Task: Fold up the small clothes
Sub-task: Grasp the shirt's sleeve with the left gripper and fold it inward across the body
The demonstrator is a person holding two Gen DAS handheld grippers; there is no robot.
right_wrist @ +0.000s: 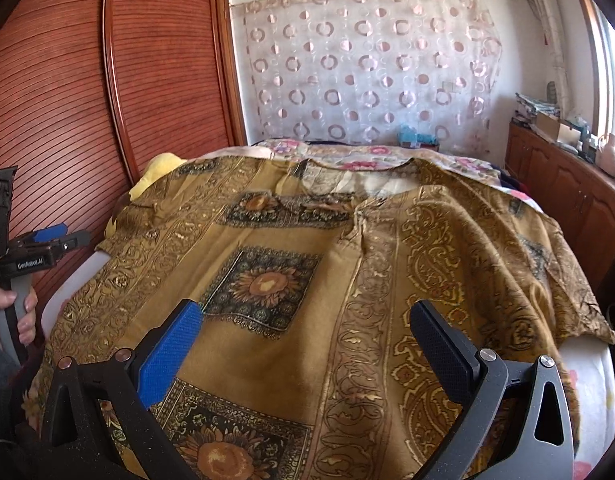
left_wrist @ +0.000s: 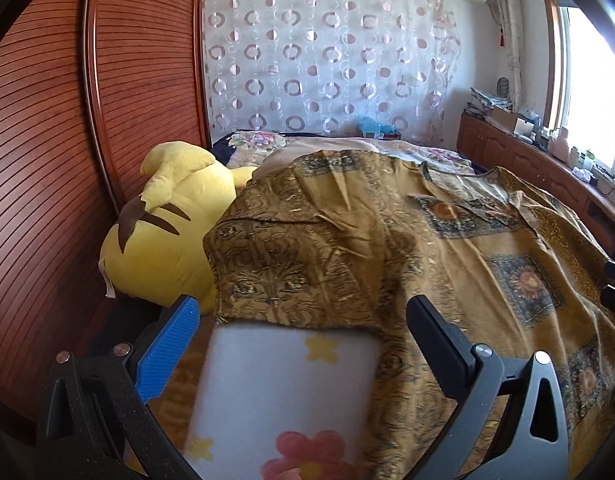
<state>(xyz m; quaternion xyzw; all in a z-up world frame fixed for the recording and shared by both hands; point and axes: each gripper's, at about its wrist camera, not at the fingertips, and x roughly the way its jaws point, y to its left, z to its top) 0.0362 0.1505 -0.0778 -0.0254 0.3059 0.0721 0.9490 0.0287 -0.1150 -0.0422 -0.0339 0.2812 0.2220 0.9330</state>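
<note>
Shirt [right_wrist: 307,280], ochre with sunflower squares, lies spread flat on the bed [left_wrist: 283,392], its neck opening toward 12 o'clock and one sleeve folded over at 9 o'clock beside the yellow plush toy [left_wrist: 163,232]. Your left gripper [left_wrist: 303,340] has its fingers wide apart, holding nothing, over the sleeve hem. Your right gripper [right_wrist: 303,344] is also spread wide and empty, over the shirt body.

The shirt [right_wrist: 307,280] covers most of the bed [right_wrist: 587,364] and part of the yellow plush toy [left_wrist: 167,228]; its hem runs past the bottom edge.
</note>
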